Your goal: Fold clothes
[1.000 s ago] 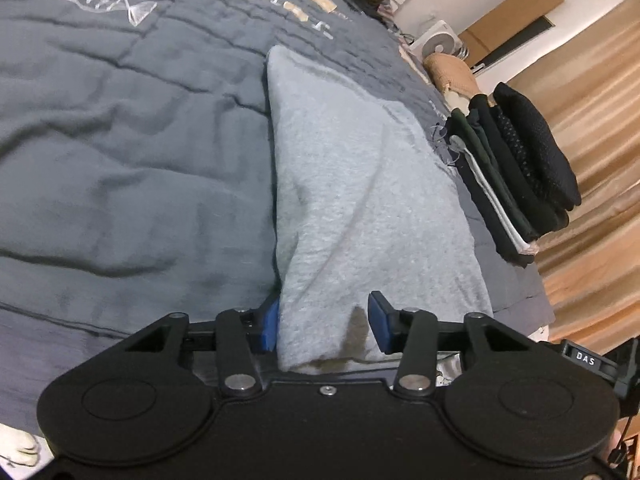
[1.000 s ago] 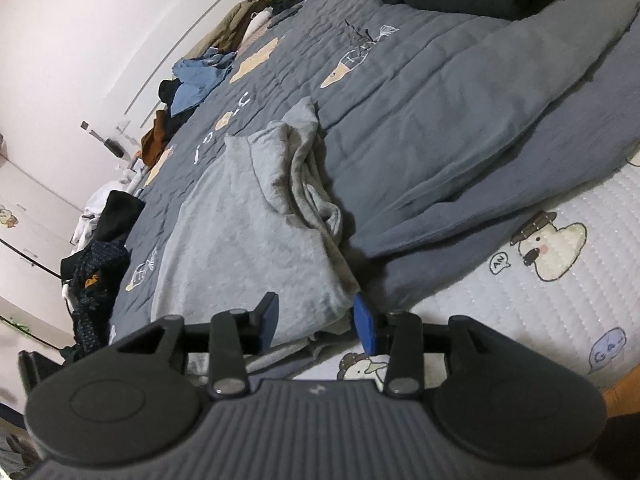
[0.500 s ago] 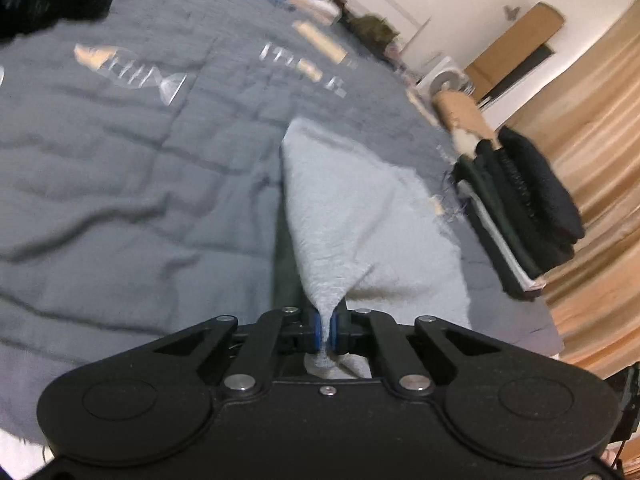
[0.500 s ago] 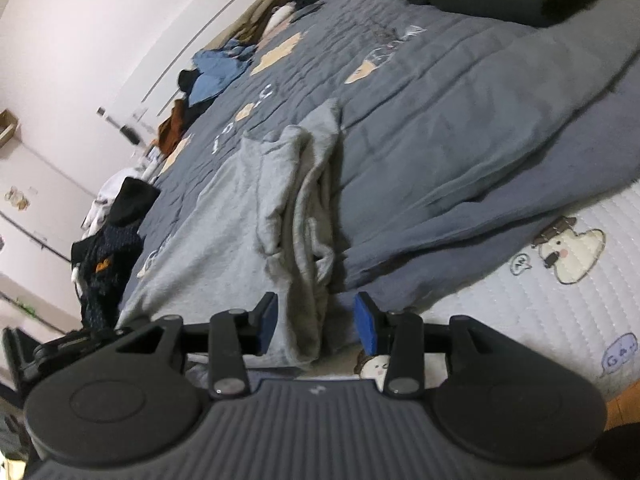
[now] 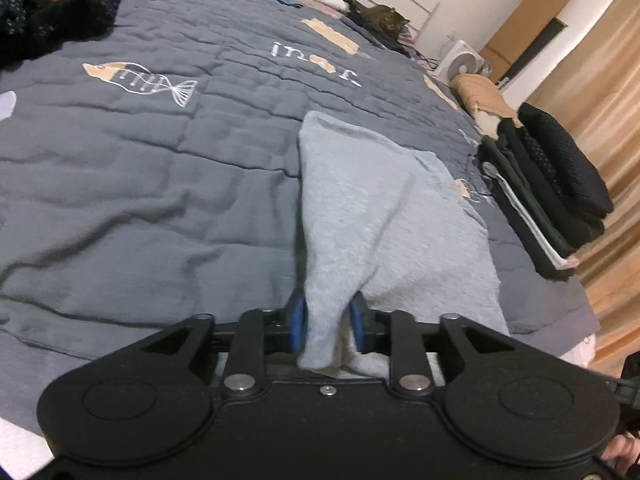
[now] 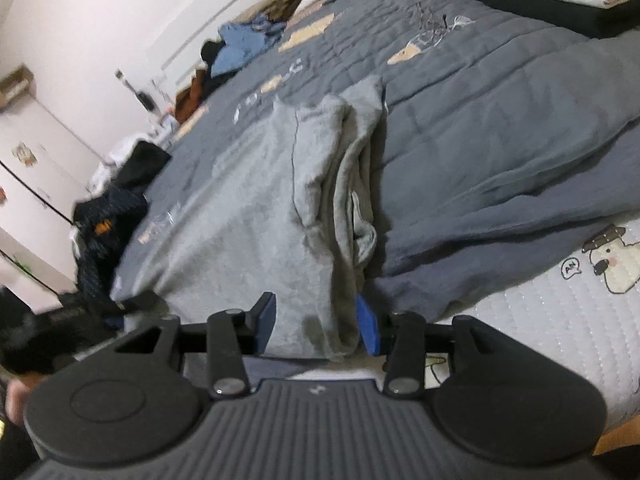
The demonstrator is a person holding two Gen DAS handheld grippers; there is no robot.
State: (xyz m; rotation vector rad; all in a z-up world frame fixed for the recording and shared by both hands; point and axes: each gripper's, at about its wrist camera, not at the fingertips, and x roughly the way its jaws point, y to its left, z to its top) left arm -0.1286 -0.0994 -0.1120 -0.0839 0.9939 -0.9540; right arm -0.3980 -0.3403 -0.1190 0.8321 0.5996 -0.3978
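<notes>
**Tech A:** One garment is in work: the grey sweatshirt point(image 5: 384, 216), lying on the dark grey quilt point(image 5: 140, 168) at centre frame in both wrist views. Status?

**Tech B:** Partly folded, by my reading. In the right wrist view its right-hand side is doubled over into a thick roll of layers running up the middle of the frame; the rest lies fairly flat to the left. Further folds appear outstanding.

**Tech A:** Left gripper point(image 5: 327, 322)?

**Tech B:** Bottom centre of the left wrist view. Its jaws are opening. A bunched corner of the sweatshirt sits between the blue pads point(image 5: 297, 320) and is drawn up into a peak. The left pad looks to be against the cloth; the right pad stands just off it. I judge the hold to be releasing, not firm.

**Tech A:** Right gripper point(image 6: 316, 322)?

**Tech B:** Bottom centre of the right wrist view. Jaws stand apart, straddling the near hem and the rolled edge. Neither pad visibly presses the fabric.

**Tech A:** Completed work?

**Tech B:** A stack of folded clothes point(image 5: 552, 196) sits at the right edge of the left wrist view, mostly dark items.

**Tech A:** Remaining work?

**Tech B:** A pile of unfolded clothes point(image 5: 52, 4) at upper left, plus more garments along the far edge. Judged overall: mid-task.
</notes>
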